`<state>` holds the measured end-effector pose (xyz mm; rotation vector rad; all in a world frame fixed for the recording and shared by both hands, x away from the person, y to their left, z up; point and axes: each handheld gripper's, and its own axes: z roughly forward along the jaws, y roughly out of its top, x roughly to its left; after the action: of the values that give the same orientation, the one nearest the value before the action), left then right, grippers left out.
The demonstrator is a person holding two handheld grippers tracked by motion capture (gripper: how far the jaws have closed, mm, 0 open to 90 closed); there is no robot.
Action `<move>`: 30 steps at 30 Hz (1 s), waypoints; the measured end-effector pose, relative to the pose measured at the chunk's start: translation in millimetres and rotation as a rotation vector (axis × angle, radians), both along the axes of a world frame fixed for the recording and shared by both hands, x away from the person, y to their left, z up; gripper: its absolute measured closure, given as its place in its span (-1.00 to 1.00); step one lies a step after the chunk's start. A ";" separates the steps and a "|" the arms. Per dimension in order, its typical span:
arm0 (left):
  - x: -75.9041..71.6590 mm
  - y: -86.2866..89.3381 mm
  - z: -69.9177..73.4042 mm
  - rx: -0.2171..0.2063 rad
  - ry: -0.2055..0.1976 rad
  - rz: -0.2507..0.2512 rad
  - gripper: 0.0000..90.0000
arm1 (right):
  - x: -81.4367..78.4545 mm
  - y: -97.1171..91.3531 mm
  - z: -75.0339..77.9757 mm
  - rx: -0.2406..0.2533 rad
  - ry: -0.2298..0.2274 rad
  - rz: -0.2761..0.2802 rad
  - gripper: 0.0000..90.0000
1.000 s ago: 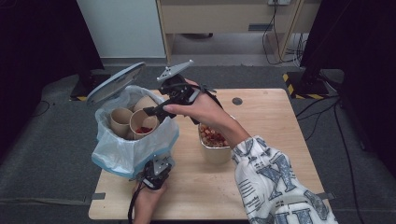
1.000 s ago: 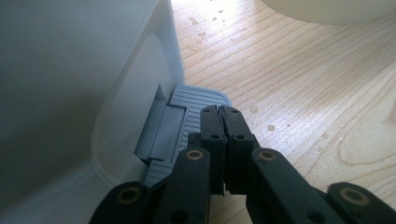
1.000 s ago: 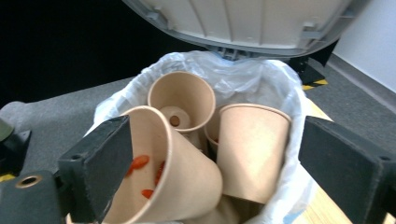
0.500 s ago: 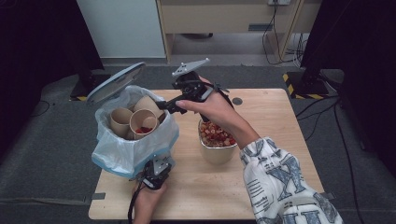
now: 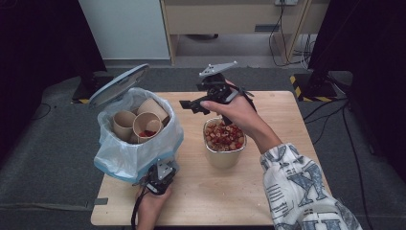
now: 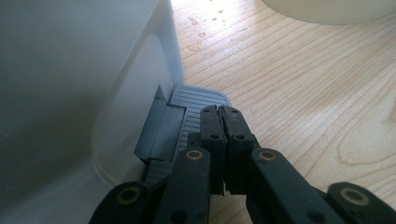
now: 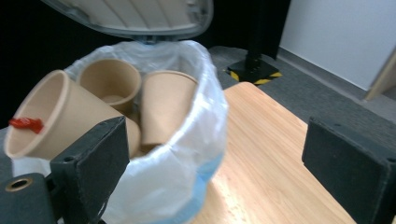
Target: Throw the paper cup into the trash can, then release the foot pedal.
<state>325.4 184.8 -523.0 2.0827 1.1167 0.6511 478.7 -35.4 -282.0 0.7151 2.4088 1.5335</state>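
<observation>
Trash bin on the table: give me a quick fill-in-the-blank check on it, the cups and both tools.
1. The lid of the trash bin stands ____.
2. The left tool, jaws shut, presses the bin's grey ____ at its base.
3. The right tool holds nothing and its jaws are ____.
4. The paper cups in the bin number ____.

Missing words: open; pedal; open; three
</observation>
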 end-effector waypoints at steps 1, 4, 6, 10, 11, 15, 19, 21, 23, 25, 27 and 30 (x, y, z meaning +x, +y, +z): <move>-0.2 0.1 0.2 -0.008 0.004 0.000 0.93 | 0.9 -4.6 -1.1 0.001 0.003 -0.012 -0.83; -2.3 -1.9 1.3 -0.017 -0.002 0.003 0.66 | 3.4 -20.3 -5.4 0.003 0.006 -0.042 -0.83; -7.0 -4.9 3.7 -0.038 -0.001 0.009 0.50 | 5.1 -30.5 -8.8 0.008 0.012 -0.061 -0.83; -13.4 -6.1 9.0 -0.056 -0.021 -0.001 0.39 | 7.7 -49.4 -15.4 0.009 0.017 -0.099 -0.84; -15.1 -6.4 9.9 -0.064 -0.019 -0.005 0.36 | 9.1 -60.6 -19.9 0.015 0.021 -0.121 -0.84; -16.3 -6.6 11.1 -0.076 -0.018 -0.009 0.29 | 10.0 -80.2 -28.9 0.009 0.024 -0.170 -0.86; -17.2 -6.9 12.0 -0.080 -0.016 -0.016 0.22 | 10.4 -95.9 -35.6 0.016 0.025 -0.207 -0.86; -17.5 -7.5 12.1 -0.080 -0.014 -0.021 0.19 | 10.8 -102.5 -38.7 0.014 0.023 -0.226 -0.86; -17.8 -8.3 12.0 -0.082 -0.013 -0.026 0.17 | 10.9 -108.4 -41.8 0.016 0.018 -0.242 -0.87; -17.9 -8.9 11.9 -0.082 -0.013 -0.031 0.15 | 10.9 -112.8 -44.6 0.015 0.020 -0.253 -0.88; -18.0 -9.2 11.9 -0.085 -0.011 -0.034 0.12 | 10.2 -117.0 -47.4 0.011 0.023 -0.266 -0.88; -17.9 -9.6 11.7 -0.090 -0.007 -0.037 0.07 | 8.7 -122.9 -51.7 0.014 0.024 -0.281 -0.89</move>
<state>307.4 175.3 -511.2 2.0180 1.0815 0.5796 487.3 -158.3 -333.7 1.0297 2.2014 1.4358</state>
